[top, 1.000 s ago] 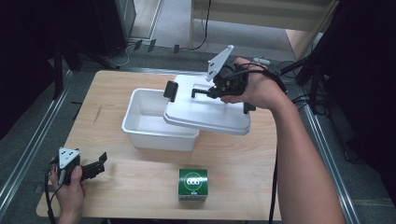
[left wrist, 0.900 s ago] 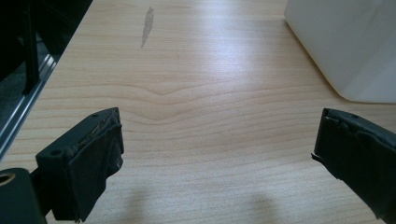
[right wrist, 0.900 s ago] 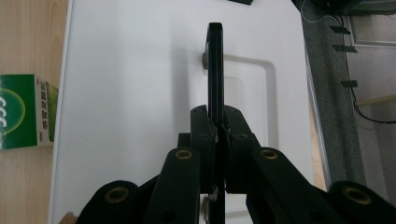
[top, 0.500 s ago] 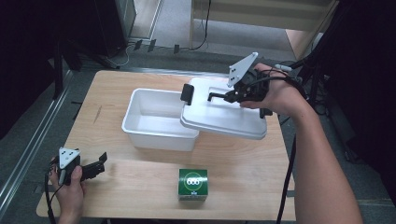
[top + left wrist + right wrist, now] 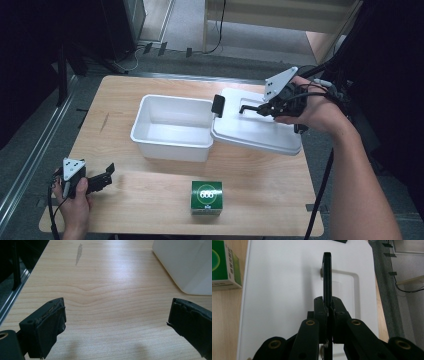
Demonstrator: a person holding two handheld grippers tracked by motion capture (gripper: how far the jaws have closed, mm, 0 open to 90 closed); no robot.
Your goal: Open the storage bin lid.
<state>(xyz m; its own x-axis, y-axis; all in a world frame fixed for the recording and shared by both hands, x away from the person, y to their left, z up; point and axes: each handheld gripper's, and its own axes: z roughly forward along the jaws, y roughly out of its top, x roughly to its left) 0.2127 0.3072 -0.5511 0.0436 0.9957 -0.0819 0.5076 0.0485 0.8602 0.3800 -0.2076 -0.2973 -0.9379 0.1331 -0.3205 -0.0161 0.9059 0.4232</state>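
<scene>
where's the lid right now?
High view: the white lid sits right of the open white bin, its left edge at the bin's right rim, the right gripper clamping its black handle.

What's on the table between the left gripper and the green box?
Nothing. In the high view, only bare wooden table lies between the left gripper and the green box. The white tub sits farther back.

My left hand-held gripper (image 5: 102, 176) and right hand-held gripper (image 5: 250, 108) are black, each topped by a grey three-cornered plate; brass-ringed pivots stud my linkage arms; black cables trail off; my forearms are sleeveless.
</scene>
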